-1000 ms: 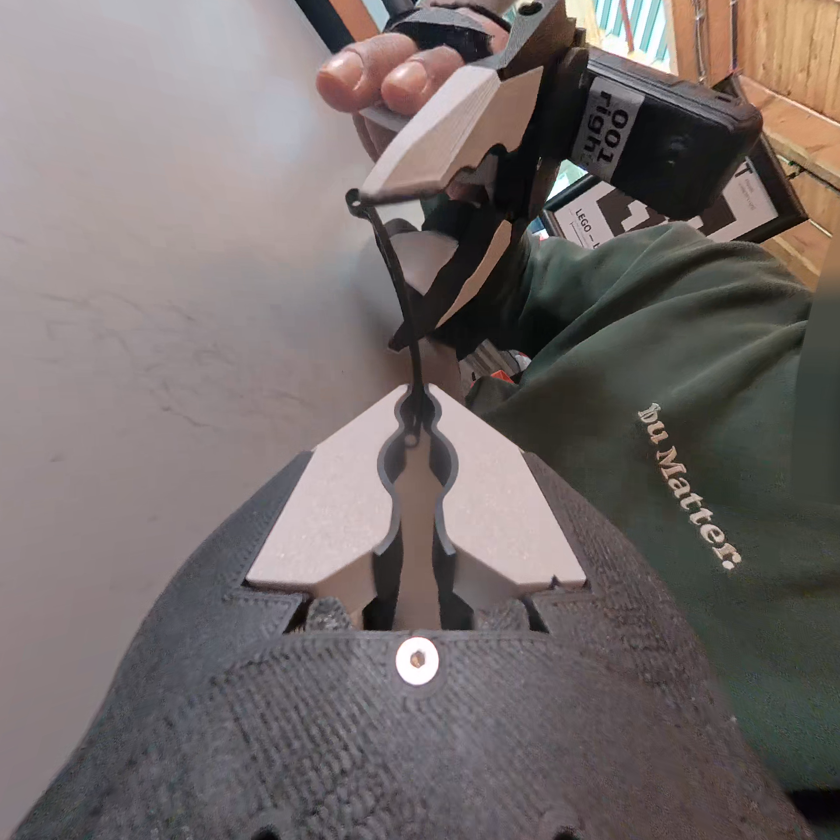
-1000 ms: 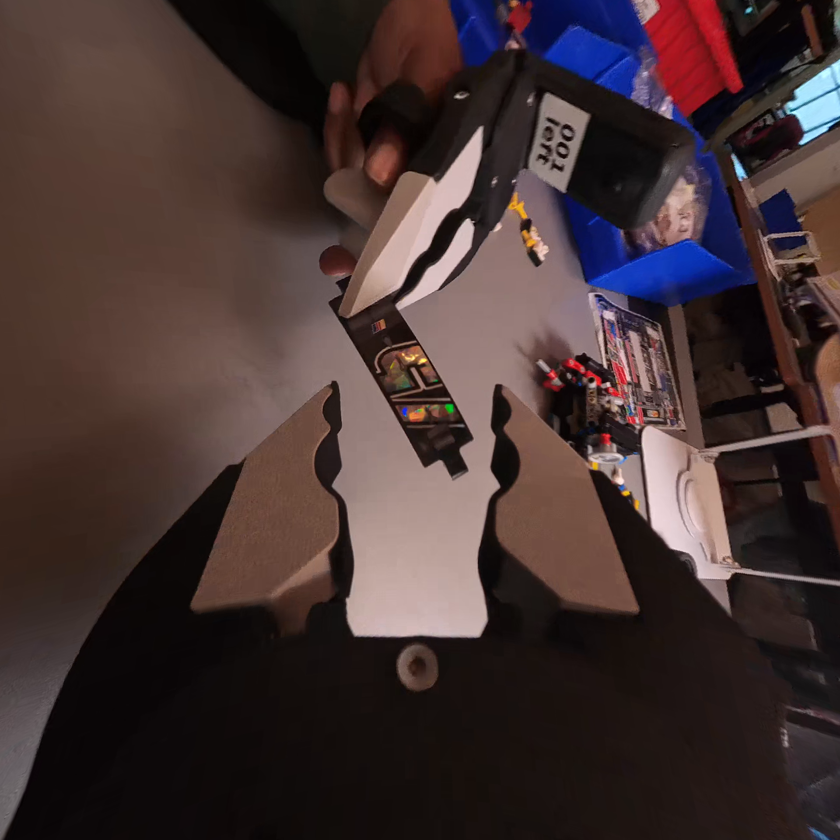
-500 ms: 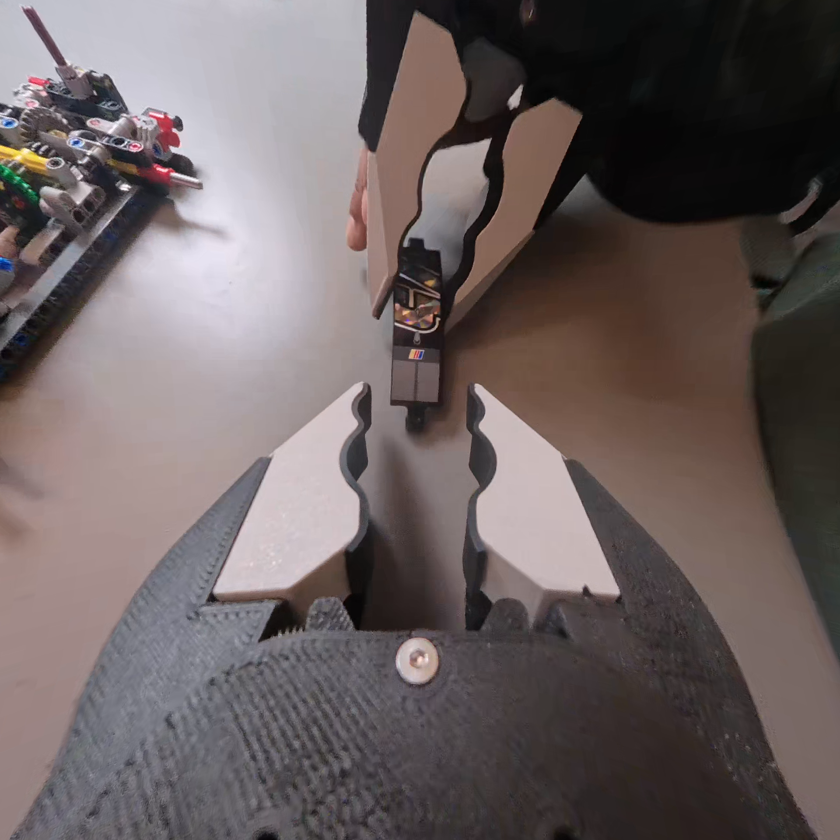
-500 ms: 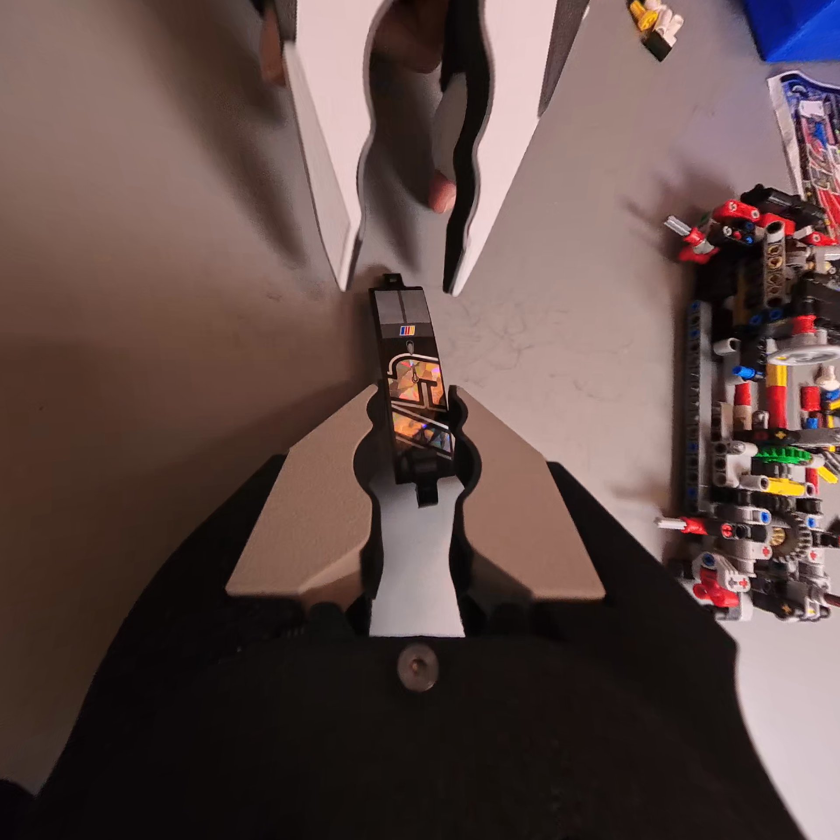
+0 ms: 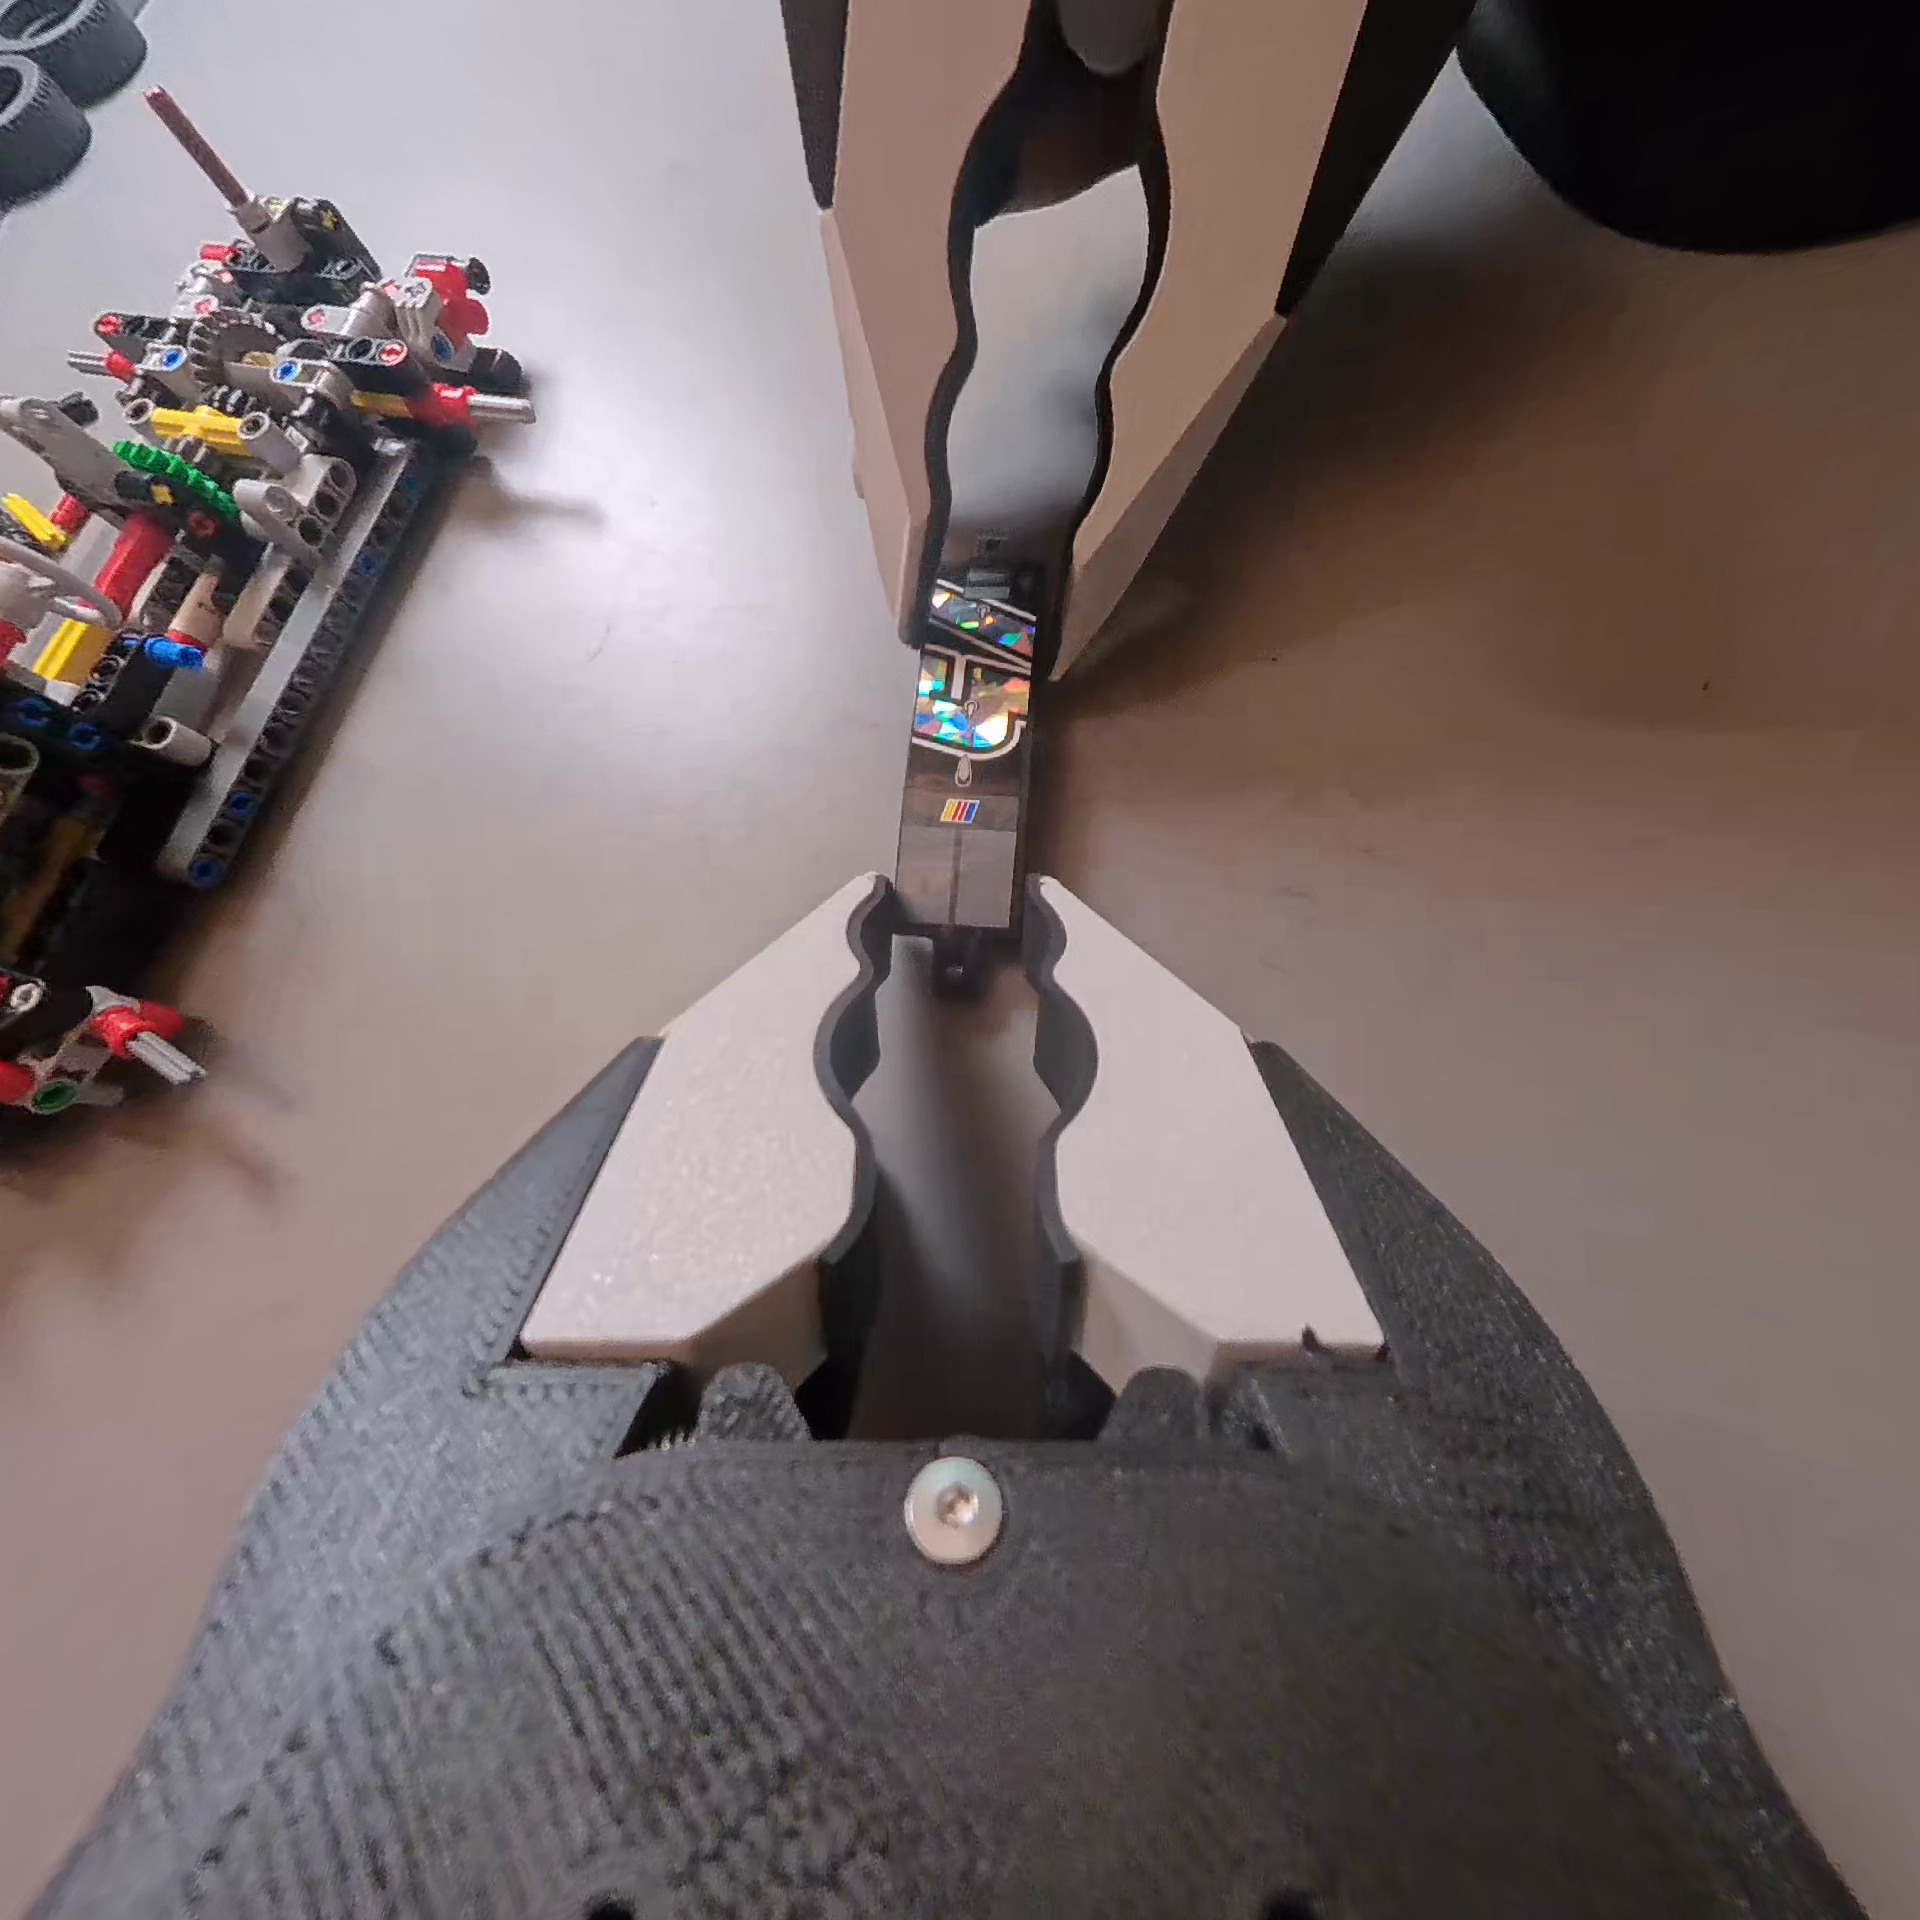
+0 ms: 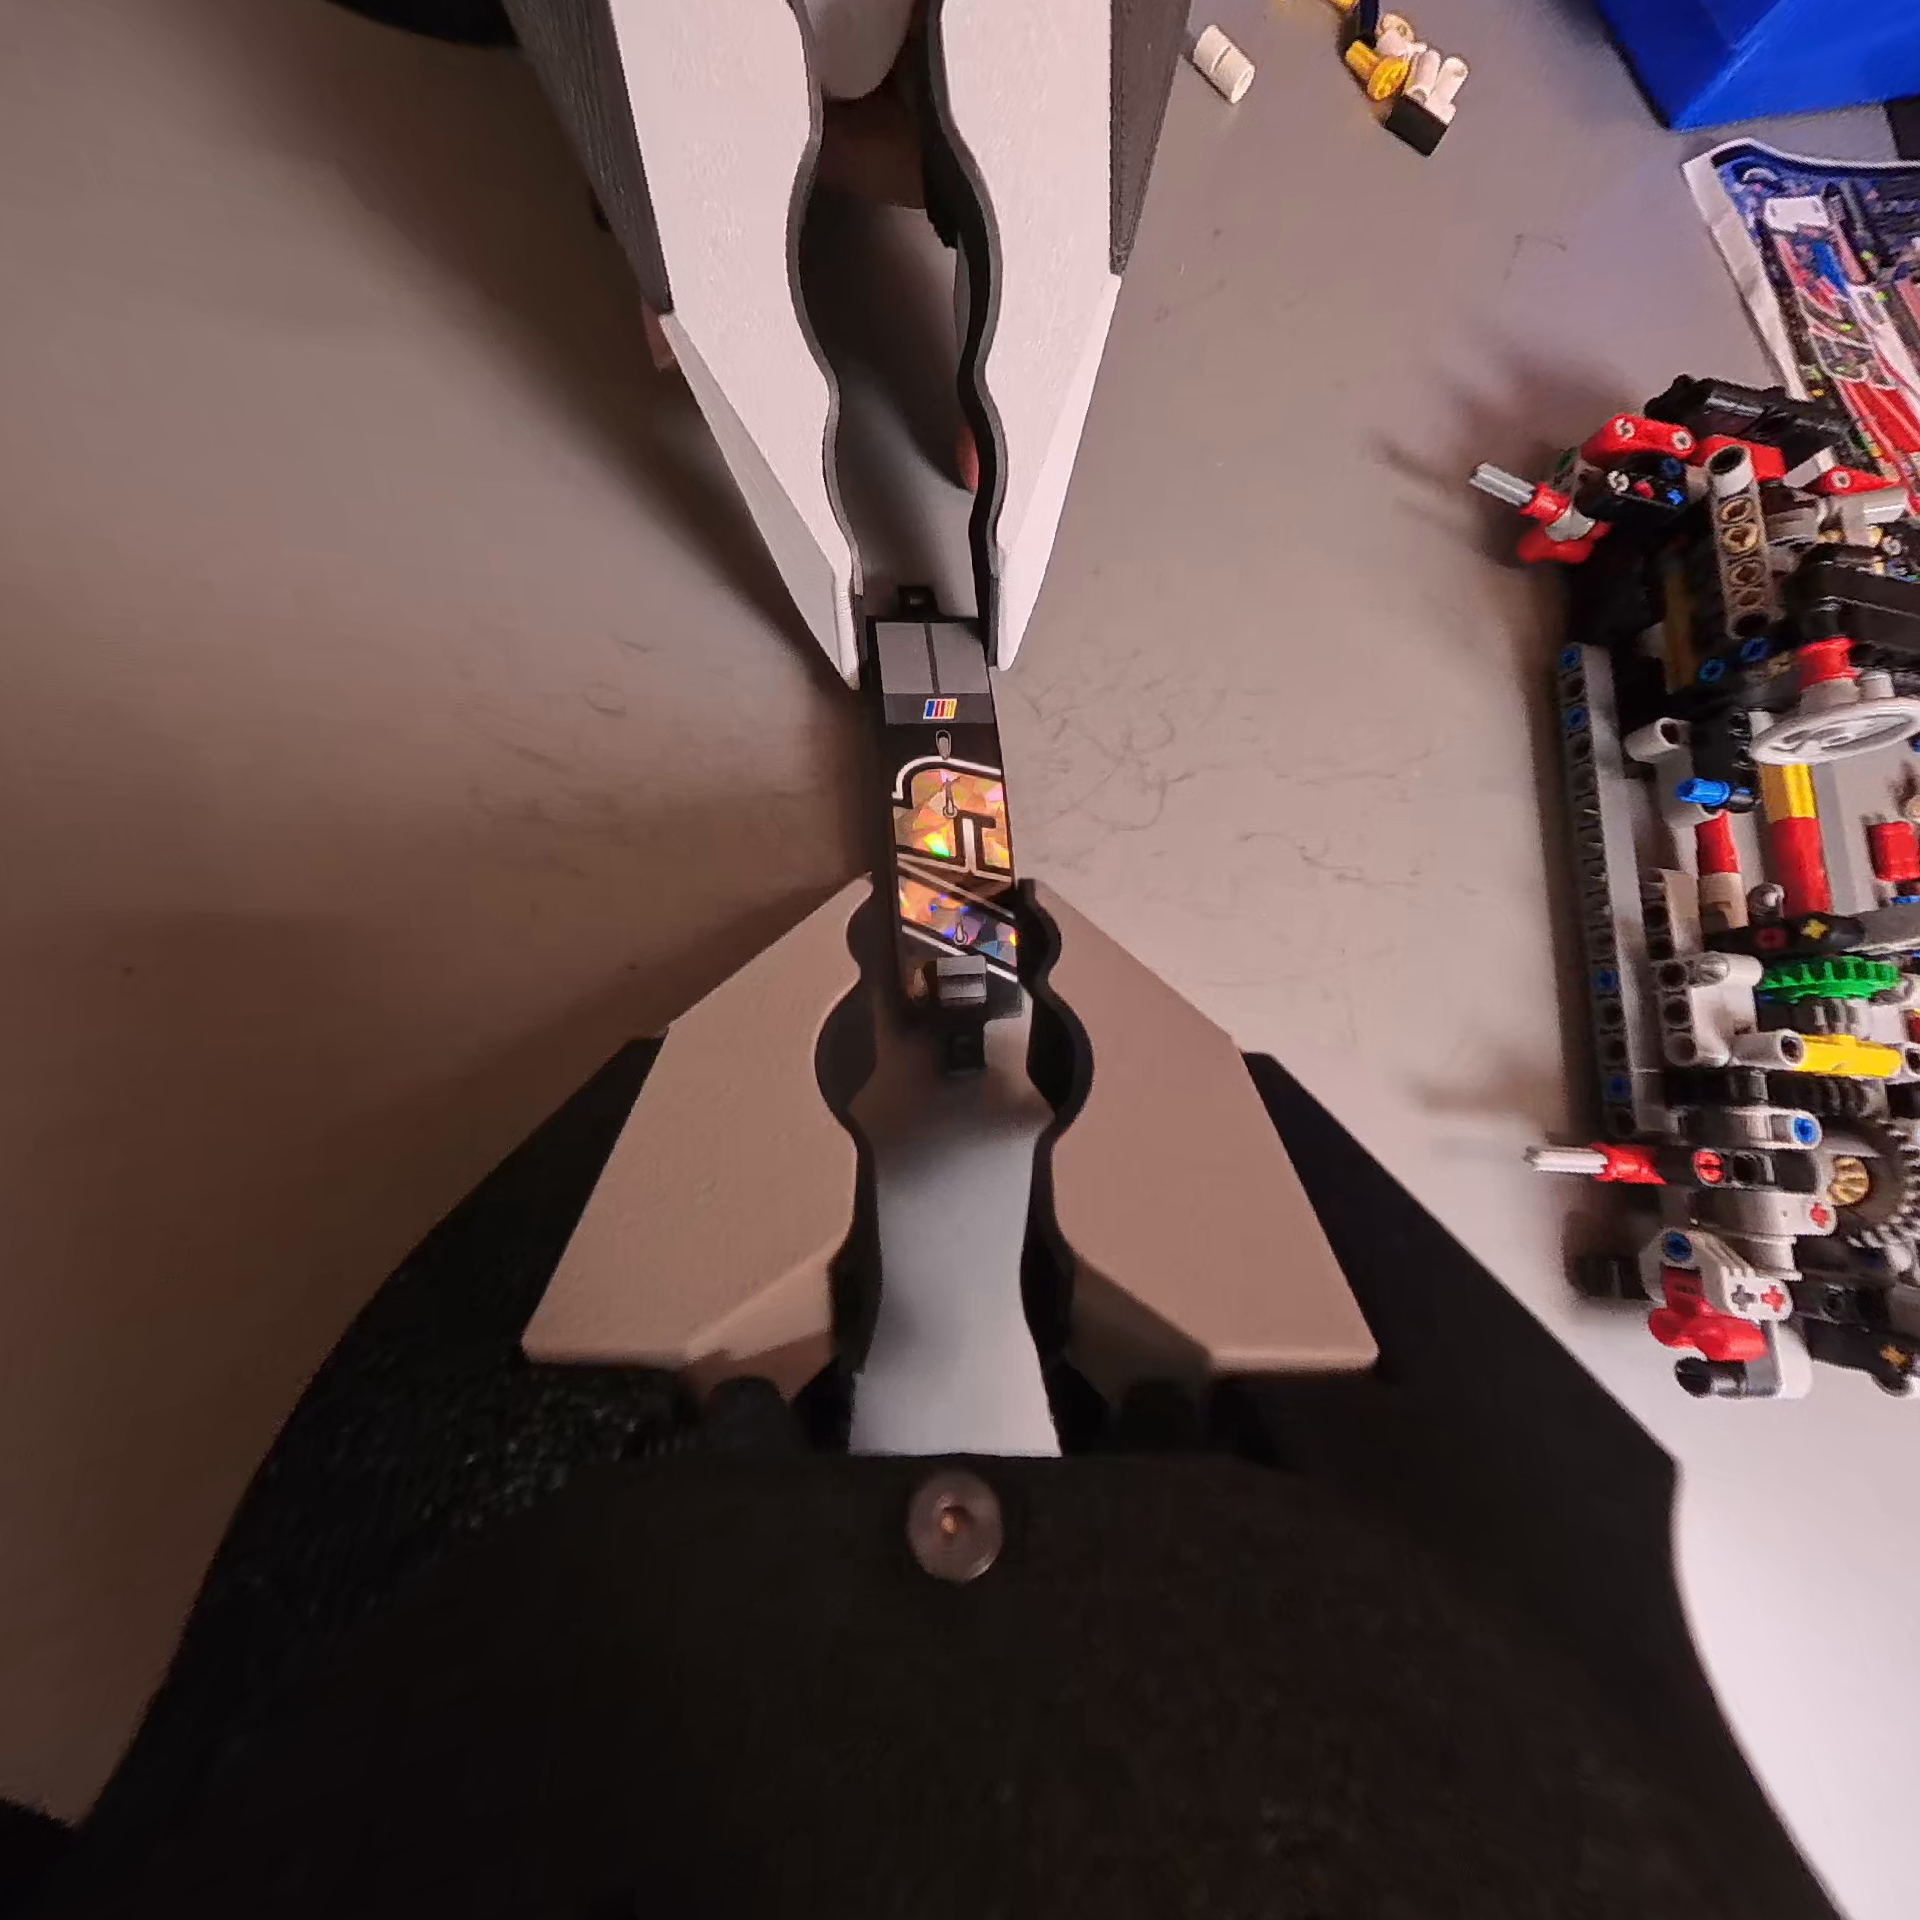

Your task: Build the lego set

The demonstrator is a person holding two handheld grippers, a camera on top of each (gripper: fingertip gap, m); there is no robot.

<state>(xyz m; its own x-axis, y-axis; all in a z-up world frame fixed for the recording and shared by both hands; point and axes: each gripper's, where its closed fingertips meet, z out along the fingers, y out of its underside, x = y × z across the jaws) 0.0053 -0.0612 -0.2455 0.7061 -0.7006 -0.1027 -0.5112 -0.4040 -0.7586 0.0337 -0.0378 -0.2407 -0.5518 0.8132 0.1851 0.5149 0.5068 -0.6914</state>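
A long black lego panel (image 5: 966, 769) with a shiny holographic sticker lies just over the grey table, held at both ends. My left gripper (image 5: 956, 894) is shut on its plain near end. My right gripper (image 6: 945, 894) is shut on the sticker end of the panel (image 6: 951, 821). The two grippers face each other tip to tip: the right gripper (image 5: 987, 644) comes in from the top of the left wrist view, and the left gripper (image 6: 925, 665) from the top of the right wrist view. The half-built technic chassis (image 5: 208, 520) stands to the side (image 6: 1766, 883).
Black tyres (image 5: 52, 62) lie at the far left corner. An instruction booklet (image 6: 1818, 229), a blue bin (image 6: 1766, 52) and a few small loose pieces (image 6: 1403, 73) lie beyond the chassis. Bare table (image 6: 364, 727) lies on the side away from the chassis. One gripper's finger ends stand about 5 cm off the other's.
A second ago my left gripper held the panel in the air and my right was open. My right then shut on it, my left opened, and now my left has shut on the other end.
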